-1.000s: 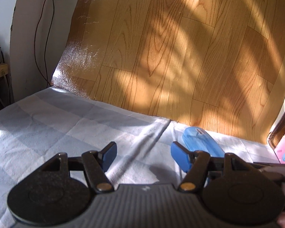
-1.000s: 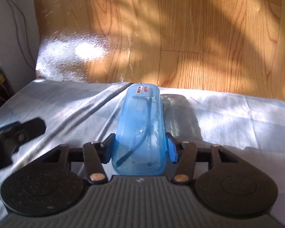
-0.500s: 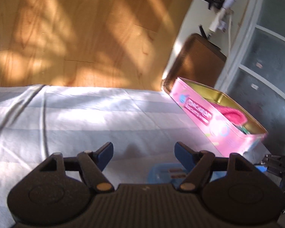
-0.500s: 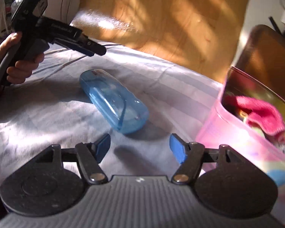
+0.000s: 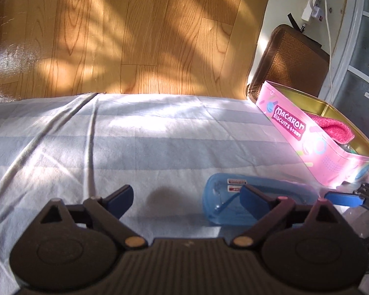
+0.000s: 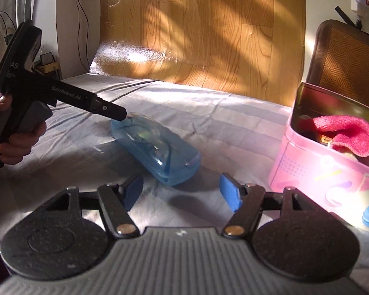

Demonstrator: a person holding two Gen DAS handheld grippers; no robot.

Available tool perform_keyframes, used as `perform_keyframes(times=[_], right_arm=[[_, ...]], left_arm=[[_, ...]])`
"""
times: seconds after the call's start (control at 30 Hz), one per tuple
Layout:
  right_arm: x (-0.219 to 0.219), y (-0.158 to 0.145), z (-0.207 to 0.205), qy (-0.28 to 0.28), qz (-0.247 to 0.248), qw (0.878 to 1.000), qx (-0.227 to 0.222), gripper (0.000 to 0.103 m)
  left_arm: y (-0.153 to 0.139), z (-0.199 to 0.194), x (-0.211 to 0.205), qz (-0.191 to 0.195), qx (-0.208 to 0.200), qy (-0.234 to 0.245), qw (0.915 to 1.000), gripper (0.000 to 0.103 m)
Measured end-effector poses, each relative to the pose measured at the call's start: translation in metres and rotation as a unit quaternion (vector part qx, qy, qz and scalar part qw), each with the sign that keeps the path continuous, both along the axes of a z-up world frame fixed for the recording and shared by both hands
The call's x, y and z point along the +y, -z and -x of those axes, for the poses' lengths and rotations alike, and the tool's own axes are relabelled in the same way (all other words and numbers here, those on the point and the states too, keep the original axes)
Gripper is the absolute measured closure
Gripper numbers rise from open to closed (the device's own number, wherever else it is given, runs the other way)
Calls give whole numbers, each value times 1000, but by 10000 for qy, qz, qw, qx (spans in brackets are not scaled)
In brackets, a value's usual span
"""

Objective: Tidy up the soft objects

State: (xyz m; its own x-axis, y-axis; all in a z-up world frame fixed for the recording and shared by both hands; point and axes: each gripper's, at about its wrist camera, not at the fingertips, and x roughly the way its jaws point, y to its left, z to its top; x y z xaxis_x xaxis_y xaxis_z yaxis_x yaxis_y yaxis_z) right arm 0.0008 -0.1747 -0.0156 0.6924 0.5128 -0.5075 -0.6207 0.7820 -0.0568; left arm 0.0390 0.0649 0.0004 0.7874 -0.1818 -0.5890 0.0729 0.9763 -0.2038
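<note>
A striped sheet covers the bed. A pink tin sits on it with its top open, and a fuzzy pink cloth lies bunched inside. Near the tin lies a see-through blue case with glasses inside. The left tool is wide open and holds nothing. The right tool is wide open too, with nothing in it.

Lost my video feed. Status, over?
Both grippers, left and right, open, empty. Blue glasses case on the sheet; pink cloth in tin. Nothing blocking.
</note>
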Motion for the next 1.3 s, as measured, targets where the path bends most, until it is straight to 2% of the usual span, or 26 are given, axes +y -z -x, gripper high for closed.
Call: perform_keyframes(times=[0.13,0.33,0.8,1.3], right_arm=[[5,4,-7,-18,47,10000,51,32],[11,8,-10,-62,80,9999,84,32],[16,11,-11,3,100,9999,11,32],[17,12,-11,33,109,9999,-44,32]], left_arm=[[-2,3,-3,-140,-27,-22,9999,5],[-4,1,-9,-90,-60,154,9998,4],[-4,0,-24,-229,-120,383,9989,4],[-1,2,-27,6,-83,579,9983,3]])
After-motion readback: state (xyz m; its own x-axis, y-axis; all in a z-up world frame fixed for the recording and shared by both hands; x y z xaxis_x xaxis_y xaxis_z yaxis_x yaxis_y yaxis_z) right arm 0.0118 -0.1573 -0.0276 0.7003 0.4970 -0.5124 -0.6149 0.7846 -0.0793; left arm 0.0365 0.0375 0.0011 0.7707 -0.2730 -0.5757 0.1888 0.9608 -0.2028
